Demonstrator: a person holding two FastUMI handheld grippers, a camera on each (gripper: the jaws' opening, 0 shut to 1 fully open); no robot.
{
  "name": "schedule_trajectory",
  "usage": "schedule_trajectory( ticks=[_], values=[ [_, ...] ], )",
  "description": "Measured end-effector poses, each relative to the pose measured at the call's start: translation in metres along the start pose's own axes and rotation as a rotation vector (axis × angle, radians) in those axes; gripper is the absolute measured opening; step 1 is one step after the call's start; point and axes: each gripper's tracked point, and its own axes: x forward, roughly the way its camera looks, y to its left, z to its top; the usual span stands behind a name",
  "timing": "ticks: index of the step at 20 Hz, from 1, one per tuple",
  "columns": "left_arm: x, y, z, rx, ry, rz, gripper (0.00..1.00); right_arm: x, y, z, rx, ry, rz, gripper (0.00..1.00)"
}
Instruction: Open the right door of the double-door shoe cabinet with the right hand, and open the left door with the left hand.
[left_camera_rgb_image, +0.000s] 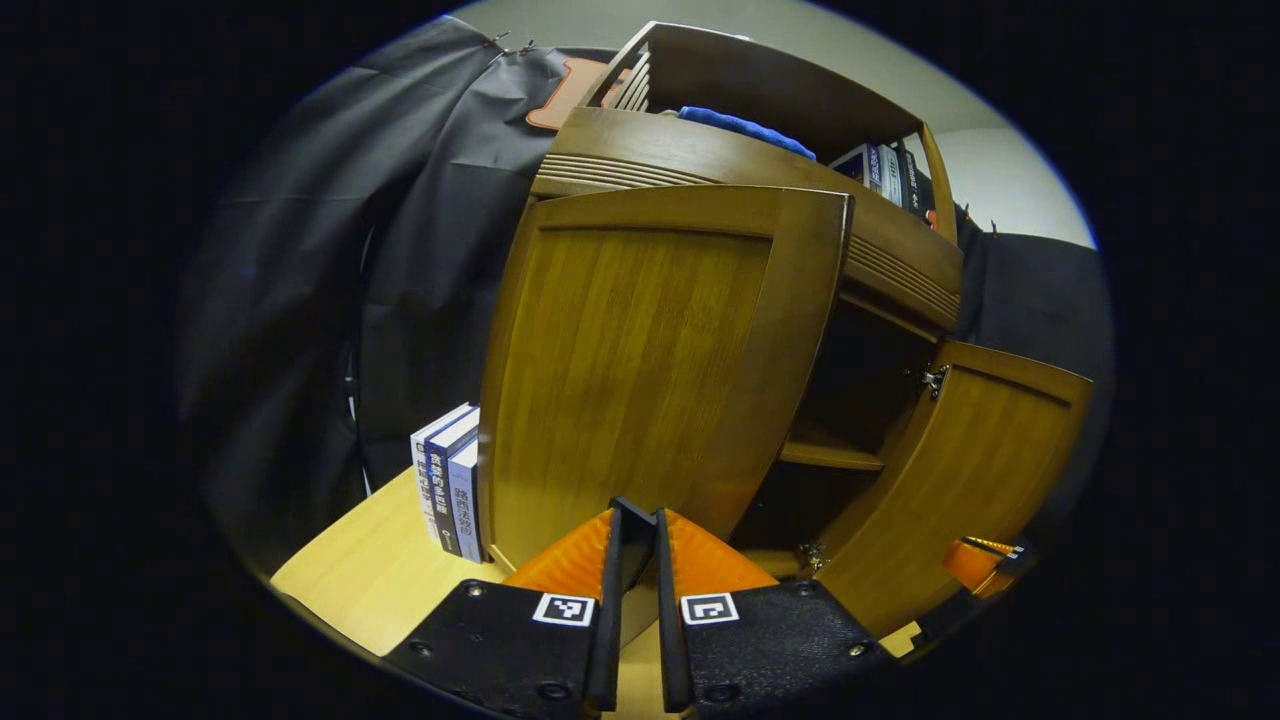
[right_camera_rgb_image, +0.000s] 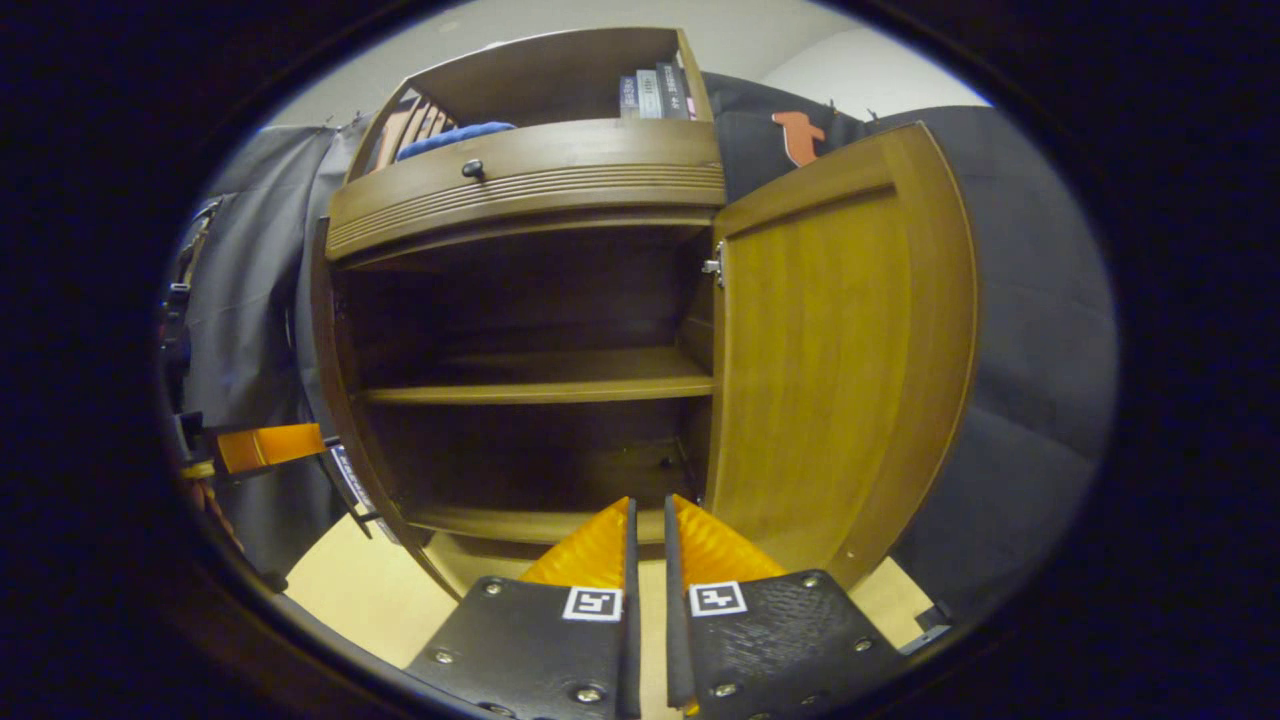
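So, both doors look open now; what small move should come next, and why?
Probably just draw both grippers back from the cabinet. The left door and the right door both stand swung wide, the shelf inside is exposed, and the left gripper and right gripper hold nothing between their nearly closed fingers.

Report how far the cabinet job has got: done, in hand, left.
Done: the right door stands swung wide, baring the shelf inside. The left door is also swung out from the cabinet.
In hand: nothing; the left gripper sits just before the left door's lower edge and the right gripper points into the opening, fingers nearly together.
Left: apparently nothing but drawing back.
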Motion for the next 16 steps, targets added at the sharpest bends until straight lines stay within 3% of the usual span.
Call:
schedule_trajectory(
  ticks=[11,16],
  values=[
    [-0.023,0.029,0.004,0.023,-0.006,0.08,0.06,0.021,0.031,-0.013,0.0,0.038,0.094,0.1],
    [-0.032,0.044,0.007,0.042,-0.011,0.123,0.06,0.029,0.044,-0.016,-0.001,0.048,0.13,0.1]
  ],
)
